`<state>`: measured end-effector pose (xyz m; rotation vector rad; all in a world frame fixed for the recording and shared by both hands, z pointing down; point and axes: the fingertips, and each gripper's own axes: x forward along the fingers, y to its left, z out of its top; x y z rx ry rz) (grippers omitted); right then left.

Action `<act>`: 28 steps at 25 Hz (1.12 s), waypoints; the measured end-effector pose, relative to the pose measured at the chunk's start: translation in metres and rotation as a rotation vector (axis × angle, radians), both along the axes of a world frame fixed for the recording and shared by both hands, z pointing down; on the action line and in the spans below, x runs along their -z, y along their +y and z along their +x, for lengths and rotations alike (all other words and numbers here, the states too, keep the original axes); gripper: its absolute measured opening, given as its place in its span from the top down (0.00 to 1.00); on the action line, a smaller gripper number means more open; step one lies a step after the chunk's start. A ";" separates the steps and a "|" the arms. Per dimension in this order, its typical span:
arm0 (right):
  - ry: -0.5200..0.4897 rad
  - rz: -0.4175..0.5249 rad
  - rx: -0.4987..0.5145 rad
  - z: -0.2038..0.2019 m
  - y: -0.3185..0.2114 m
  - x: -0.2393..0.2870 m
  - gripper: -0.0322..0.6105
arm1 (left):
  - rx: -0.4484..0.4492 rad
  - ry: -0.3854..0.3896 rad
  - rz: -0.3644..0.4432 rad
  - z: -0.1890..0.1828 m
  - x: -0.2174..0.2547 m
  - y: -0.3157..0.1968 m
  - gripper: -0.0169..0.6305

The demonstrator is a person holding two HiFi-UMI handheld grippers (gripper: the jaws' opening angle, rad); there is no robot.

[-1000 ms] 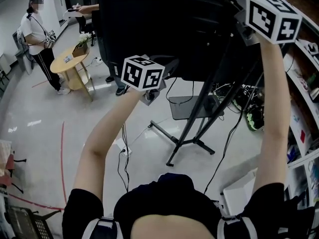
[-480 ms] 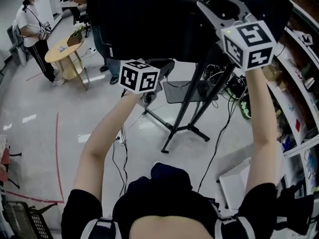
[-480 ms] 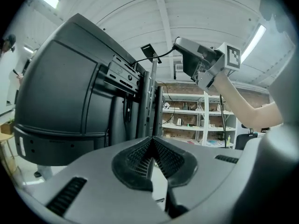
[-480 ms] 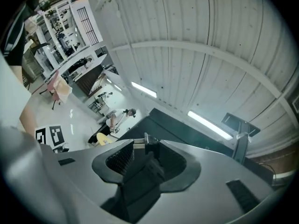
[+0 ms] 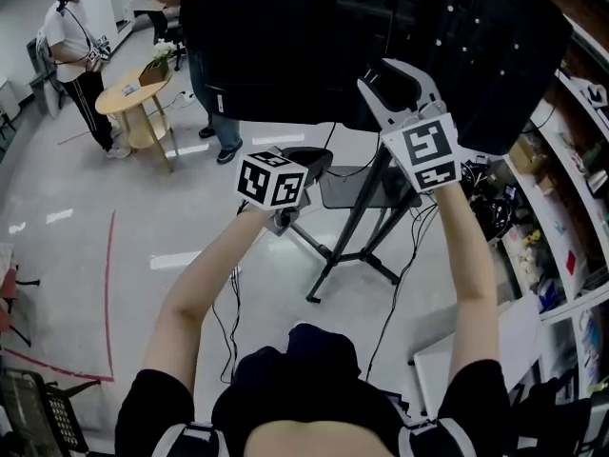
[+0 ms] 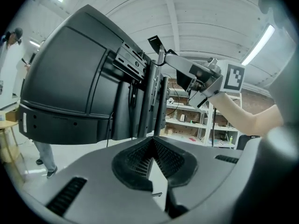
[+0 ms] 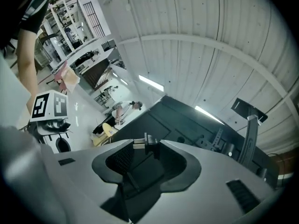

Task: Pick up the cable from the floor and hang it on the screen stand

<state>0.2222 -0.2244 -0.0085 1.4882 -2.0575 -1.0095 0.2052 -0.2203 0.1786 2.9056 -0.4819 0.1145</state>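
Observation:
The black screen (image 5: 276, 36) stands on a dark tripod stand (image 5: 354, 231); its back also fills the left gripper view (image 6: 70, 92), beside the stand's column (image 6: 156, 97). My right gripper (image 5: 390, 86) is raised beside the stand's top, shut on the cable's plug (image 7: 145, 146). The black cable (image 5: 404, 274) hangs from it toward the floor. My left gripper (image 5: 309, 160) is lower and to the left, in front of the stand. Its fingertips (image 6: 148, 146) meet, and a black cable (image 6: 172, 204) runs out below them; a cable strand (image 5: 234, 298) drops to the floor.
A round wooden table (image 5: 133, 103) with flowers stands at the far left, a person (image 5: 76, 55) beside it. Another person's legs (image 5: 221, 136) show behind the screen. Shelves (image 5: 571, 208) line the right side. Loose cables (image 5: 485, 203) lie near the stand's feet.
My right gripper has come down and leftward from high at the right to the top of the stand. The left gripper has barely moved.

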 end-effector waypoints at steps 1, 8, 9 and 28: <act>0.003 0.004 0.002 0.003 -0.006 -0.007 0.66 | 0.005 0.002 -0.008 0.001 -0.004 -0.003 0.97; -0.009 -0.028 0.037 0.019 -0.060 -0.054 0.66 | 0.016 0.005 -0.038 0.017 -0.023 -0.029 0.97; -0.013 -0.032 0.043 0.021 -0.068 -0.058 0.66 | 0.018 0.007 -0.042 0.019 -0.025 -0.034 0.97; -0.072 -0.120 0.127 0.021 -0.101 -0.110 0.61 | 0.081 -0.011 -0.097 0.013 -0.055 -0.069 0.97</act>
